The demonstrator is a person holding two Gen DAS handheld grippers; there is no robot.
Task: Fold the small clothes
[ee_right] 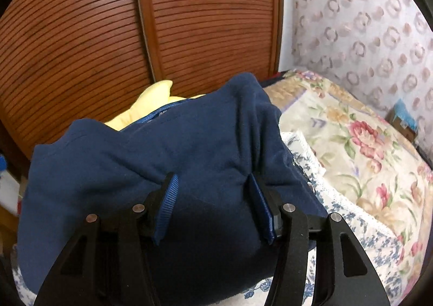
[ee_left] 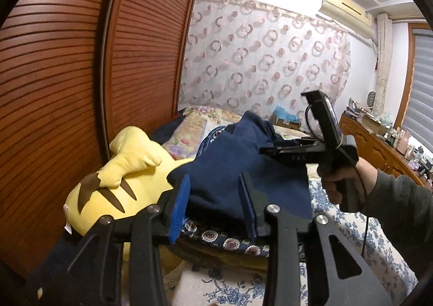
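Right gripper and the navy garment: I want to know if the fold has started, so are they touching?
Touching. In the right wrist view, the right gripper has both blue fingertips pressed into the navy garment, with fabric bunched between its open jaws.

— What do we have in front of us?

— We see one navy fleece garment (ee_right: 151,154), soft and matte, heaped in a rumpled mound rather than laid flat.

— Where does it lie?

— On the bed, filling the middle of our right wrist view and spilling toward seven o'clock. Its highest fold peaks near twelve o'clock, and deep creases run down from that peak.

— Any detail on it?

— A lighter blue seam or zip line shows at about eleven o'clock. From our left wrist view the garment (ee_left: 230,170) bulks at centre, with a patterned floral band running along beneath it at six o'clock.
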